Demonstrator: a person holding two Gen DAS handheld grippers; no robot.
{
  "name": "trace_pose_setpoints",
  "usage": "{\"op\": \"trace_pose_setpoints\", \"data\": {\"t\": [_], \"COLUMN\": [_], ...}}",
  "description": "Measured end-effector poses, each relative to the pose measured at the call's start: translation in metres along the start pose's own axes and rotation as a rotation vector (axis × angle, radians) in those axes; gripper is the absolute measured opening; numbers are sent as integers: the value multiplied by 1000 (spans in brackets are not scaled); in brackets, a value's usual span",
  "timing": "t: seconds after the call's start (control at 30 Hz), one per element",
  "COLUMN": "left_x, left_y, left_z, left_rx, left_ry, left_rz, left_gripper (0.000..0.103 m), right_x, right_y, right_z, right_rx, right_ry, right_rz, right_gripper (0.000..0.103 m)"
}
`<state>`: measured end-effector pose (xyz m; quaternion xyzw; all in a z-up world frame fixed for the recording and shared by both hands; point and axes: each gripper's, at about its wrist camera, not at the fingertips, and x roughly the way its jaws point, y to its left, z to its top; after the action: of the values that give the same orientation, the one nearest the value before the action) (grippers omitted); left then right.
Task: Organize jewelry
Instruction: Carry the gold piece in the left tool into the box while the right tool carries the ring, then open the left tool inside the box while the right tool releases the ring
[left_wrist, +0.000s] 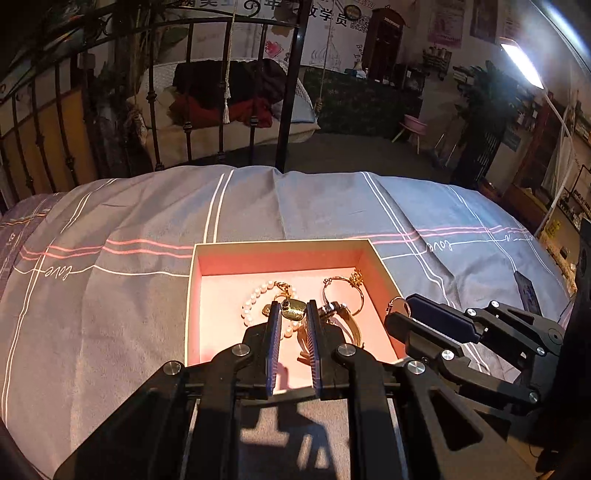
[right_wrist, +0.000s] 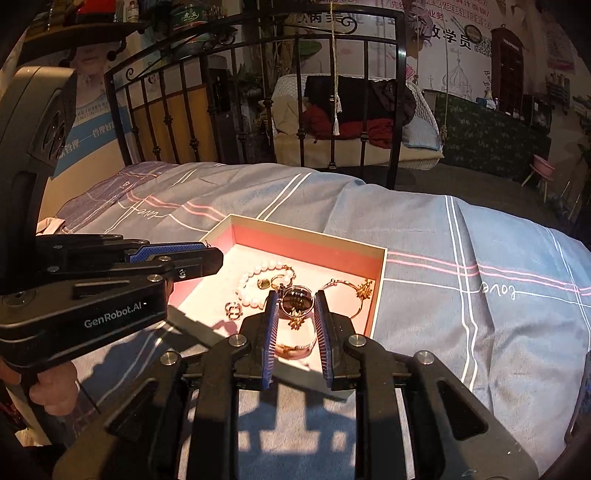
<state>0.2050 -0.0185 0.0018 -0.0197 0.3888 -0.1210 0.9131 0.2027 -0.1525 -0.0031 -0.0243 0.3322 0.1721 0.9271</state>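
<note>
box (left_wrist: 284, 245) on bedspread (left_wrist: 110, 302) | pearl bracelet (right_wrist: 255, 282) left of bangle (right_wrist: 347, 291), both inside

Both grippers are matte black plastic linkages with round silver screw heads at the joints. The left gripper (left_wrist: 291, 314) and right gripper (right_wrist: 295, 306) carry blue ribbed pads (left_wrist: 274, 343). White "GenRobot.AI" lettering (right_wrist: 112, 317) marks the left gripper's side.

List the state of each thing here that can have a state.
left gripper: shut on greenish piece
right gripper: shut on round hoop
box: open, no lid in view
pearl bracelet: lying in box
gold bangle: lying in box
</note>
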Motion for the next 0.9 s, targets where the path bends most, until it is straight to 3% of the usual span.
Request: {"op": "trace_pose_setpoints", "data": {"t": [0.47, 0.9], "left_x": [52, 72], "left_y": [10, 13], "left_z": [16, 15], "left_rx": [-26, -34], "left_ry": [74, 113], "left_rz": [45, 49], "left_gripper": [13, 14], "right_x": [52, 64], "right_y": [-13, -15], "right_z": [17, 14], "right_rx": [32, 37], "right_ry": [64, 95], "right_rz": [-25, -12], "right_gripper": [21, 21]}}
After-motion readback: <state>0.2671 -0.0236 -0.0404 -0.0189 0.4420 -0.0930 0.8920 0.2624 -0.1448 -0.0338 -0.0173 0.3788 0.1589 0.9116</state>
